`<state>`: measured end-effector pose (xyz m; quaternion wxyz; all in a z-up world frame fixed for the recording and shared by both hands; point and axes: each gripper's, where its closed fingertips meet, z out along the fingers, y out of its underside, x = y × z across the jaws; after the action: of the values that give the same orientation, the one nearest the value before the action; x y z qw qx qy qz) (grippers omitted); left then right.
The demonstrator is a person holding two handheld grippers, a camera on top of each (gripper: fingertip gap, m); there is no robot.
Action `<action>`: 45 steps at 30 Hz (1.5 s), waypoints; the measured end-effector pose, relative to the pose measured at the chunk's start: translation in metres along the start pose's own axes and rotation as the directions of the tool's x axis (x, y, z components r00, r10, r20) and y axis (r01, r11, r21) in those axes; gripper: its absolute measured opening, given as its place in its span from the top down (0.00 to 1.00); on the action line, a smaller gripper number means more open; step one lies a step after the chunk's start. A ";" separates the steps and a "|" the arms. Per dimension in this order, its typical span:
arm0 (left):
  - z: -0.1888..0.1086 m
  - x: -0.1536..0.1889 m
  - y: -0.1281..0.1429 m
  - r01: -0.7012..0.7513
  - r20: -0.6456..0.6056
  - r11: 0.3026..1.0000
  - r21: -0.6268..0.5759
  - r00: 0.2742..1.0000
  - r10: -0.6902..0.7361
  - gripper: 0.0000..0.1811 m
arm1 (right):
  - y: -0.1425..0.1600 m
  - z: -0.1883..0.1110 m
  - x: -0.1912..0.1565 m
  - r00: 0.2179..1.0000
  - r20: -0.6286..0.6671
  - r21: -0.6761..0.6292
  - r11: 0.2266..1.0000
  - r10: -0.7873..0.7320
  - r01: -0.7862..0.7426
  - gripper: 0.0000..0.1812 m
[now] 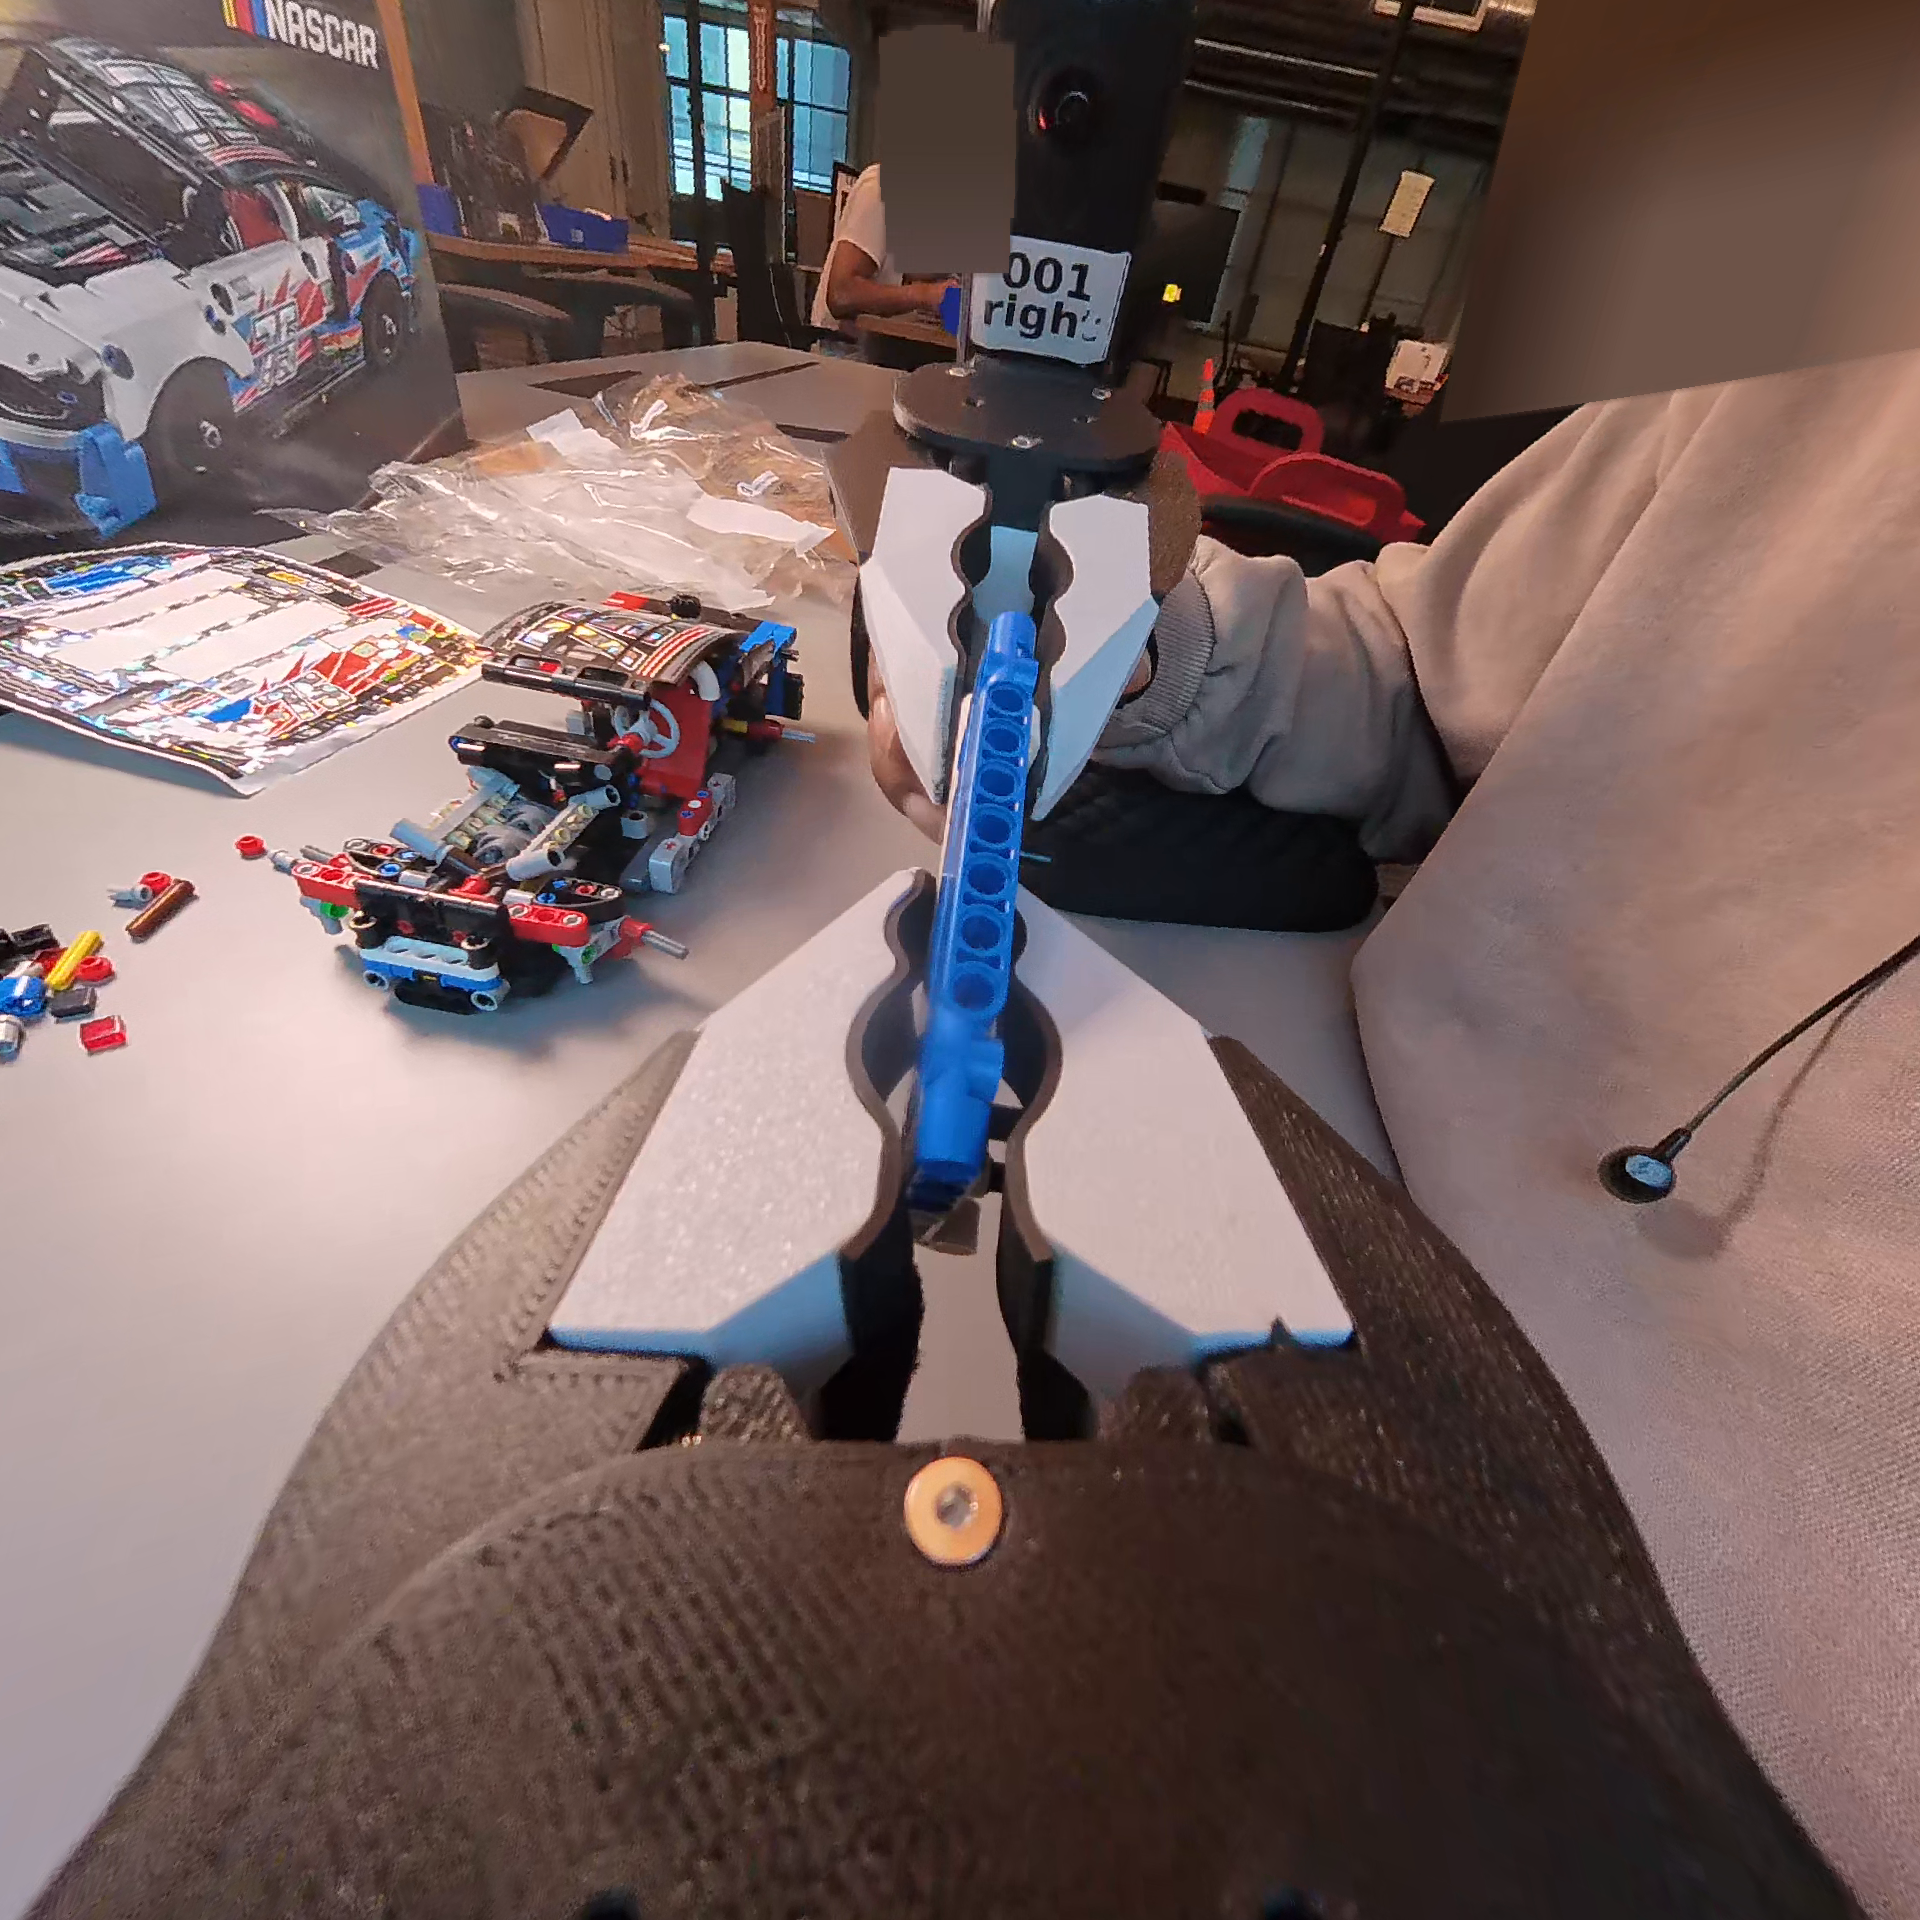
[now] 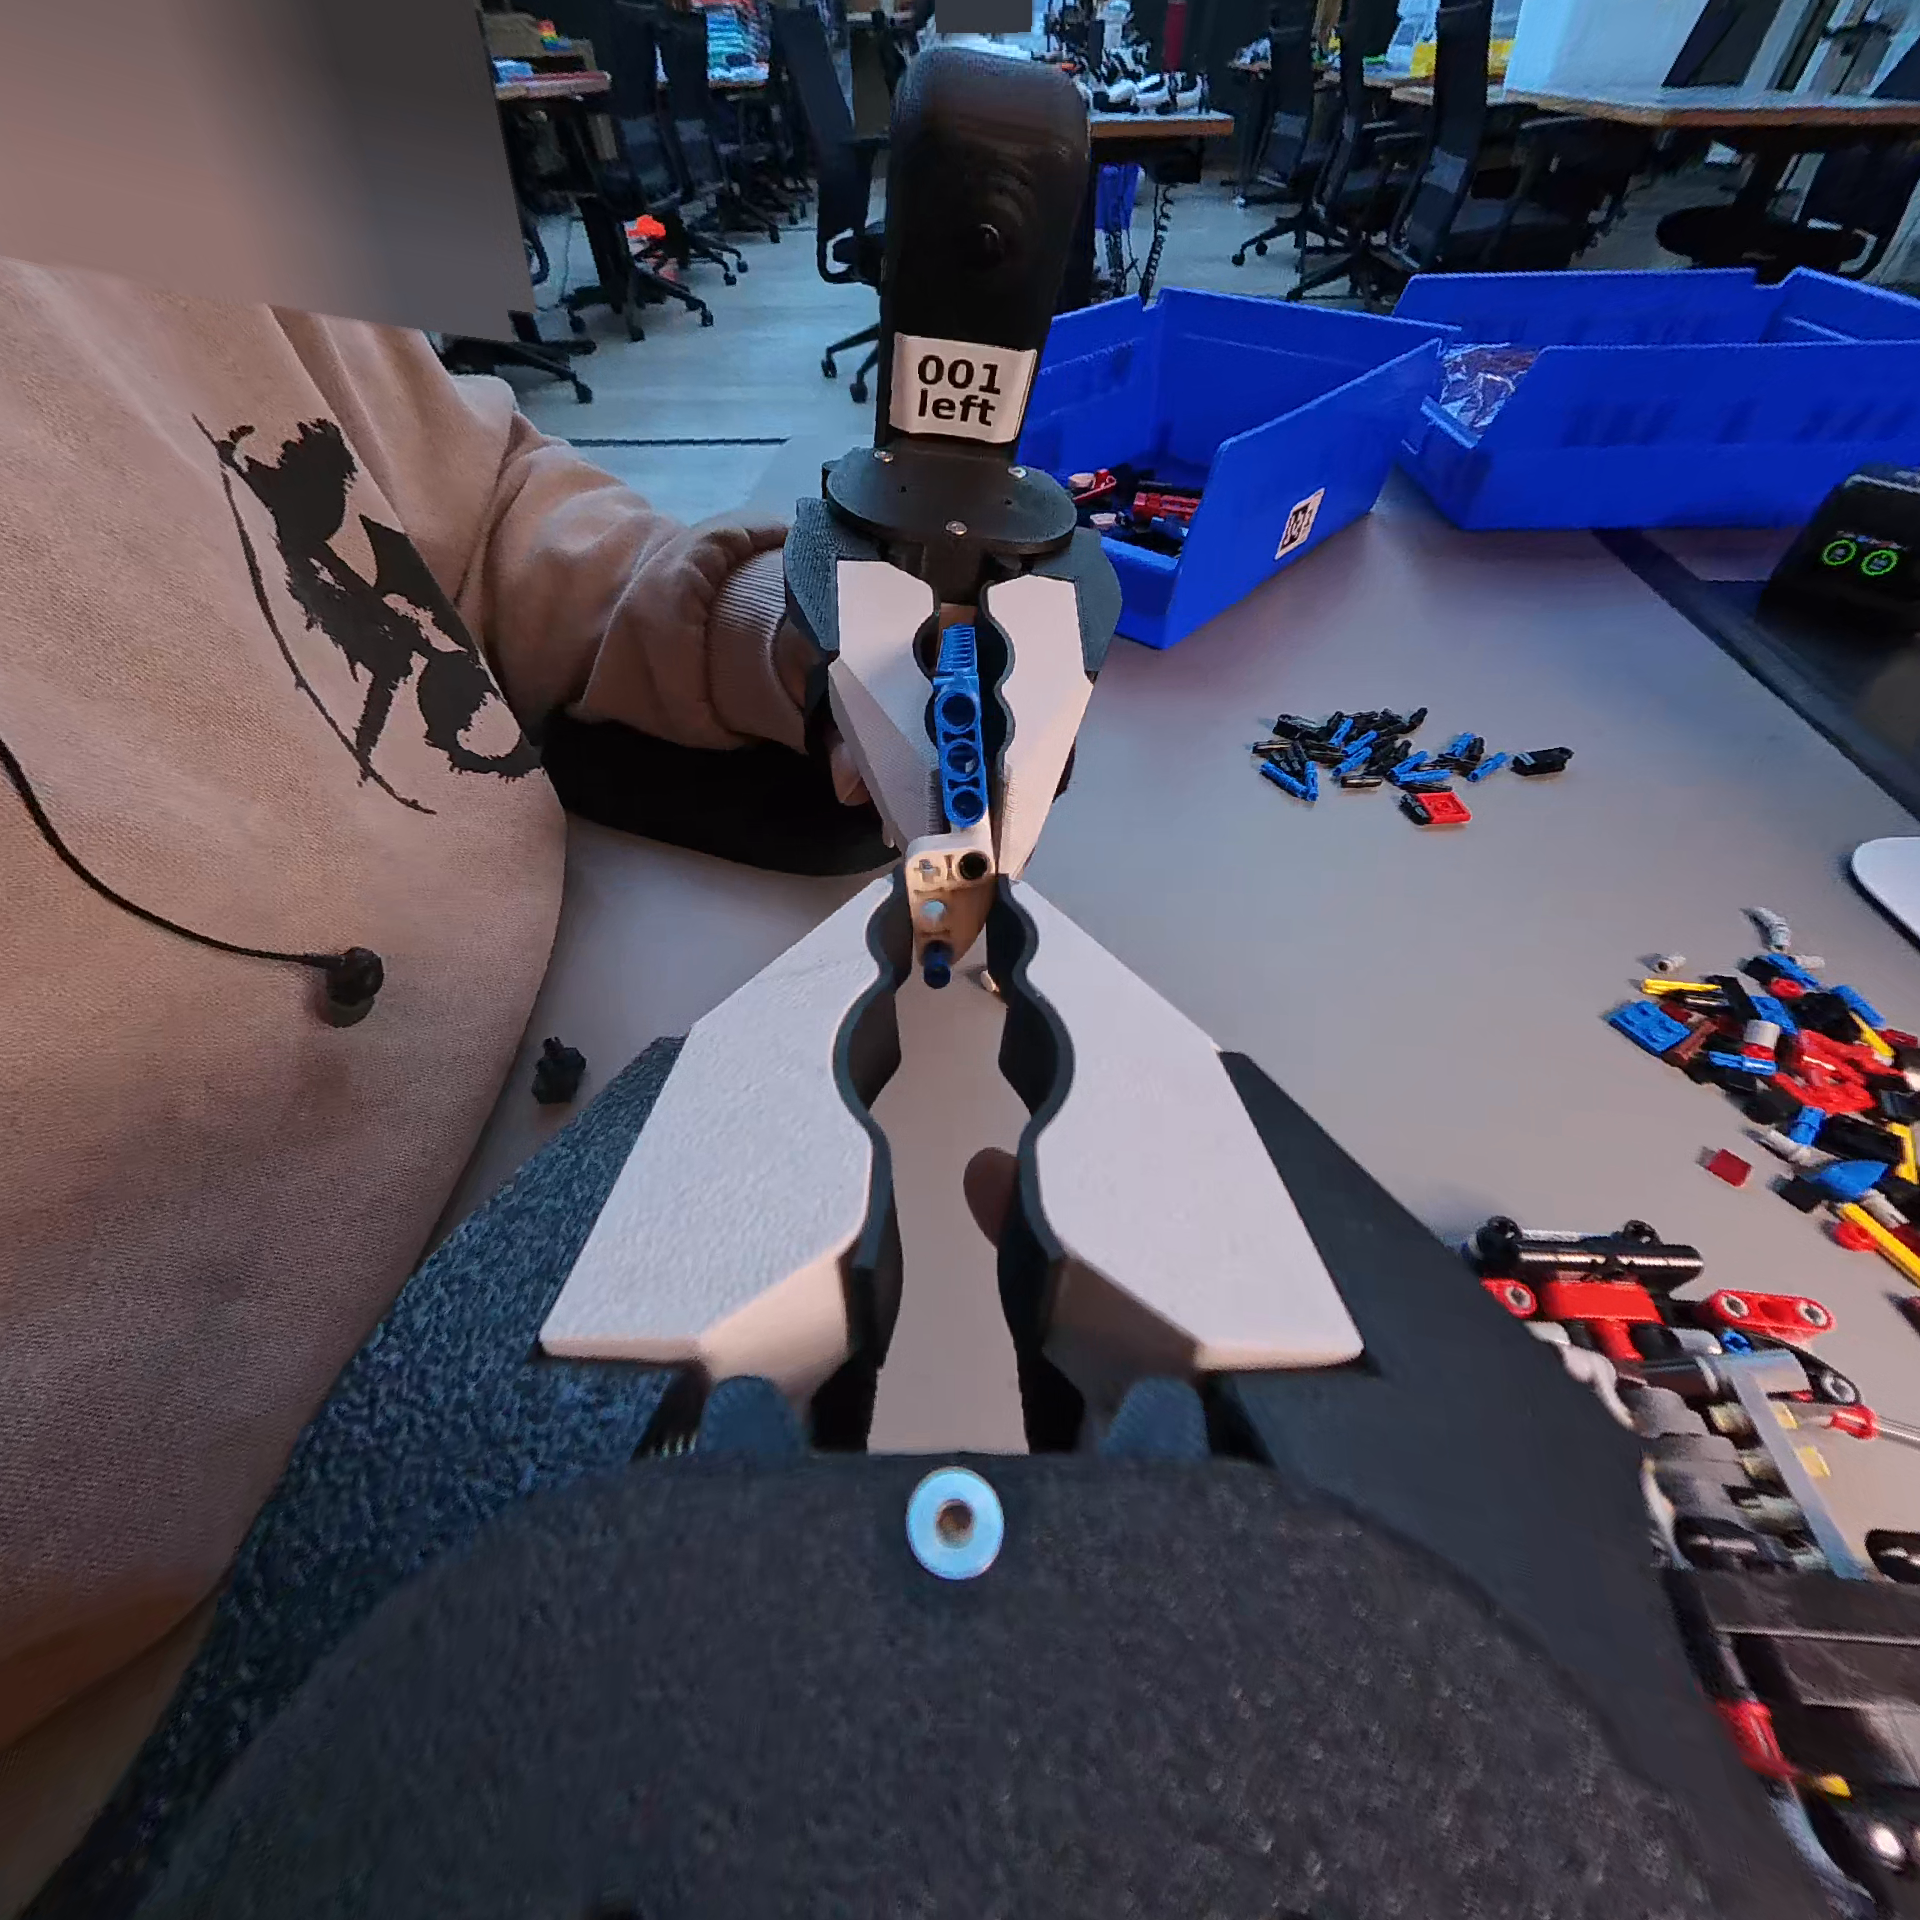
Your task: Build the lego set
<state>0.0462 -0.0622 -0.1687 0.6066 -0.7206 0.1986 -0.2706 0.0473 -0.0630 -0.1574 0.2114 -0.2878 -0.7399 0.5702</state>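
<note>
A: Which step is this?

B: A sub-assembly held in the air between the two tools, I'd judge. The left gripper (image 1: 961, 894) is clenched on a blue beam (image 1: 982, 831), gripping its near end, and the beam runs forward to the right gripper (image 1: 997, 790), which faces it tip to tip.

A: And the right one's grip?

B: Its tips are closed on a white connector (image 2: 943, 894) at the beam's end, with a blue pin (image 2: 937, 971) poking from the connector's lower hole. Whether that connector is fully seated on the beam I cannot tell; the joint sits right behind the fingertips.

A: So the next move?

B: Likely a straight push along the beam's axis, both hands kept in line, so nothing twists loose. After that the piece would go to the car (image 1: 582, 800), which stands well apart on the table (image 1: 260, 1195).

A: Counts?

B: One beam, one connector, one pin showing. One part-built car. Two blue bins (image 2: 1226, 457) at the back. One sticker sheet (image 1: 208, 655), one box (image 1: 187, 260) standing behind it. Two loose heaps: small black and blue pins (image 2: 1371, 753), and a mixed pile (image 2: 1808, 1070) too tangled to count.
</note>
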 end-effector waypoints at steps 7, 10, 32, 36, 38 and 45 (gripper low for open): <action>0.001 -0.001 0.014 -0.047 0.021 0.997 -0.063 0.999 0.049 0.96 | 0.016 0.006 -0.002 1.000 0.020 -0.075 0.997 -0.010 0.012 0.93; 0.002 -0.006 0.014 -0.022 0.023 0.998 -0.059 0.999 0.024 0.96 | 0.017 0.006 0.003 1.000 0.004 -0.071 0.997 0.021 -0.021 0.93; -0.013 -0.016 -0.029 -0.241 0.154 0.966 0.099 0.962 0.224 0.86 | -0.030 -0.005 0.008 0.902 -0.212 -0.236 0.915 -0.376 0.327 0.94; 0.001 -0.023 -0.005 -0.366 0.216 0.919 -0.146 0.895 0.391 0.97 | -0.021 0.006 0.012 0.884 -0.174 -0.309 0.876 -0.434 0.370 0.94; 0.000 -0.026 -0.010 -0.348 0.260 0.930 -0.120 0.893 0.368 0.97 | -0.031 0.008 0.018 0.882 -0.220 -0.235 0.900 -0.417 0.367 0.93; -0.002 -0.036 -0.029 -0.089 0.311 0.982 0.164 0.950 0.034 0.97 | -0.056 -0.008 0.046 0.968 -0.246 0.276 0.961 0.051 0.020 0.85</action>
<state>0.0155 -0.0361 -0.1455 0.6997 -0.6908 0.0995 -0.1528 0.0078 -0.0370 -0.1016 0.3365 -0.3311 -0.6182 0.6285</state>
